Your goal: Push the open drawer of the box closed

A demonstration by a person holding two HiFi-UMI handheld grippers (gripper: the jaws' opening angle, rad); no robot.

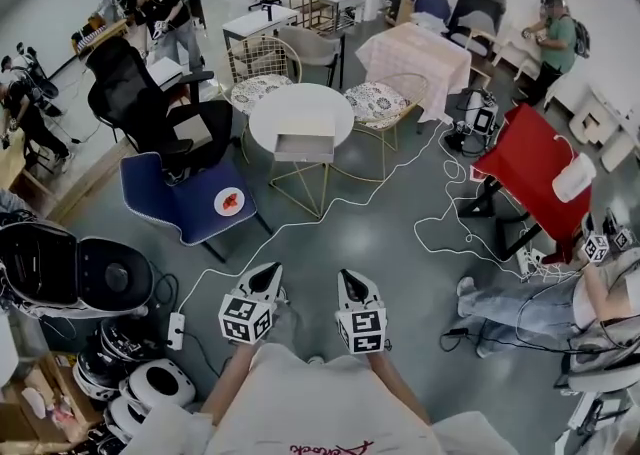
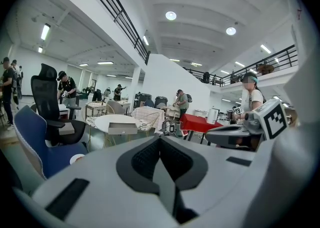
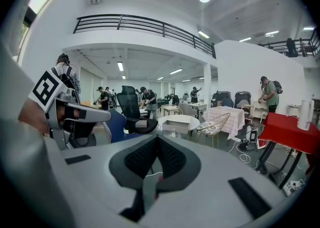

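Two grippers are seen low in the head view, side by side and apart, both held over the grey floor: the left gripper (image 1: pixel 266 273) and the right gripper (image 1: pixel 349 278), each with its marker cube nearest the person; nothing is carried by either. The box (image 1: pixel 303 146) is set at the near edge of the round table (image 1: pixel 270 108), well ahead of both grippers and touched by neither; its drawer cannot be told apart from the body at this range. A blue chair (image 1: pixel 180 205) is placed left of the table, and a red table (image 1: pixel 530 168) well to the right.

In the left gripper view the jaws are seen pressed together with nothing between them; the box (image 2: pixel 122 128) is seen far off on the table (image 2: pixel 103 121), left of the jaws' line; the right gripper (image 2: pixel 215 134) is seen at the right.

In the right gripper view the jaws are likewise closed and empty; the box (image 3: pixel 175 128) is seen on the table (image 3: pixel 194 120), slightly right of the jaws' line and well beyond them; the left gripper (image 3: pixel 102 116) is seen at the left, and the red table (image 3: pixel 290 132) at the right edge.
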